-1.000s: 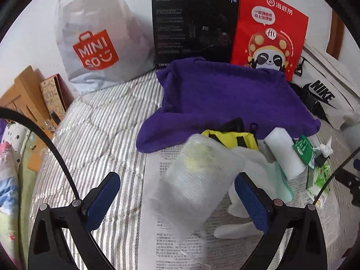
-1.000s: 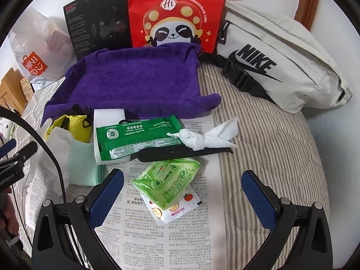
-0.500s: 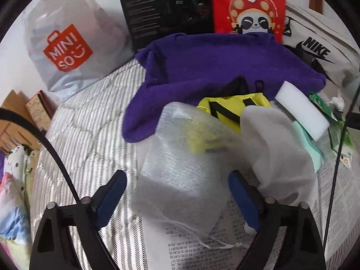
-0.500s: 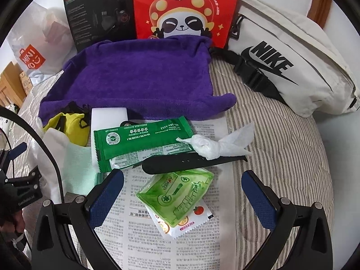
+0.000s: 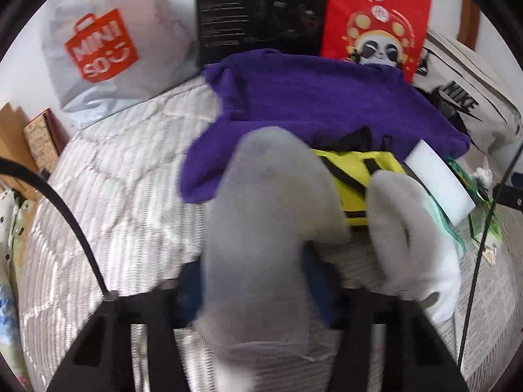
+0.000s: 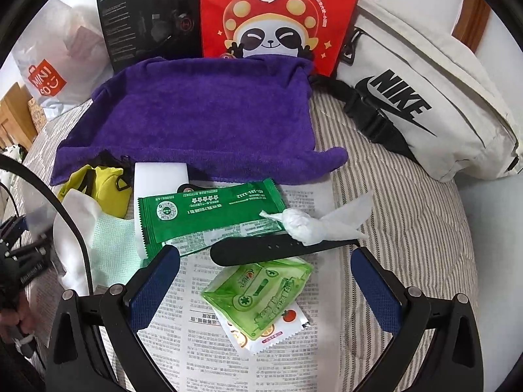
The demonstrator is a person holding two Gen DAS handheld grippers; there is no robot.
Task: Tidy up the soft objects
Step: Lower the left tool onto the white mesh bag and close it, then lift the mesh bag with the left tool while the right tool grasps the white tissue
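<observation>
Left claw (image 5: 258,281) is closing on the translucent white mesh pouch (image 5: 261,228), bunched between its jaws above the striped bed (image 5: 124,196). We let it seat before lifting, keeping clear of the yellow bag (image 5: 359,176). Right claw (image 6: 264,281) hangs open, empty.

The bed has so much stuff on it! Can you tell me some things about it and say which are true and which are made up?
1. The left claw has a filmy white mesh pouch between its fingers. True; the claw is closing on it.
2. The right claw holds the black strap. False: it is open and empty above the light green sachet.
3. The purple fleece towel lies in front of the red panda paper bag. True.
4. The cream Nike waist bag lies on the newspaper. False: it rests on the striped quilt.
</observation>
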